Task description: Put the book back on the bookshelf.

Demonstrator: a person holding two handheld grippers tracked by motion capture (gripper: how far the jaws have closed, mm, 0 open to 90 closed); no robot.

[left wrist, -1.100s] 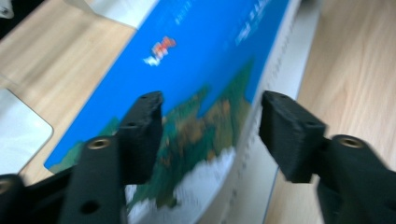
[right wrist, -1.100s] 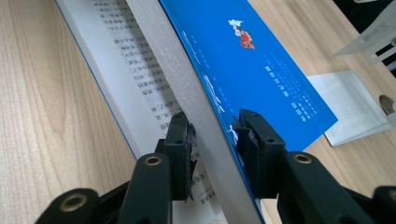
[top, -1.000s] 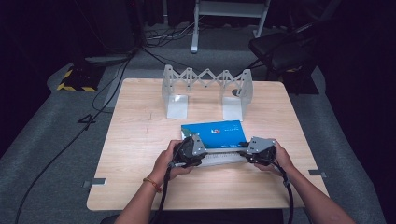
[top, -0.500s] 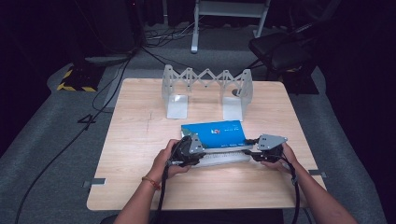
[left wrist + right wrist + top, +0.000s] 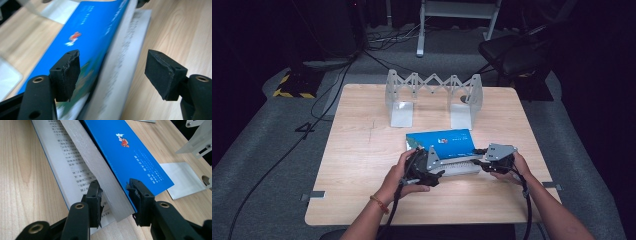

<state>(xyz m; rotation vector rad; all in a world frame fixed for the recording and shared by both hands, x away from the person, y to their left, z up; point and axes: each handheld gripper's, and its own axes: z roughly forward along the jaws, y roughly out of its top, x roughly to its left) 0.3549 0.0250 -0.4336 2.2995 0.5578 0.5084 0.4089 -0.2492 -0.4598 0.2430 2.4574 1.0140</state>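
The right tool (image 5: 114,202) is being kept clamped on the lifted block of pages and blue cover of the book (image 5: 443,143), one pad under the pages and the other on the cover, at the book's right-hand end. From there the book's long axis is running leftward across the counter (image 5: 357,150), straight toward the left tool (image 5: 112,75), so the two tools are being set at opposite ends of the same volume.

The left tool's jaws have just been opening and are now being held apart, their pads clear of the paper; in the left gripper view the blue cover and the fanned page edges are being seen between and just beyond the pads, unpressed. The bottom printed page is being left flat on the counter while the upper block is being raised at a tilt by the right tool.

In the high view the left hand (image 5: 404,172) is being held at the book's near left corner, the right hand (image 5: 507,165) at its right end, both forearms entering from the bottom edge. Beyond the book, a folding metal book stand (image 5: 432,95) is being left standing, well apart, toward the counter's far edge.
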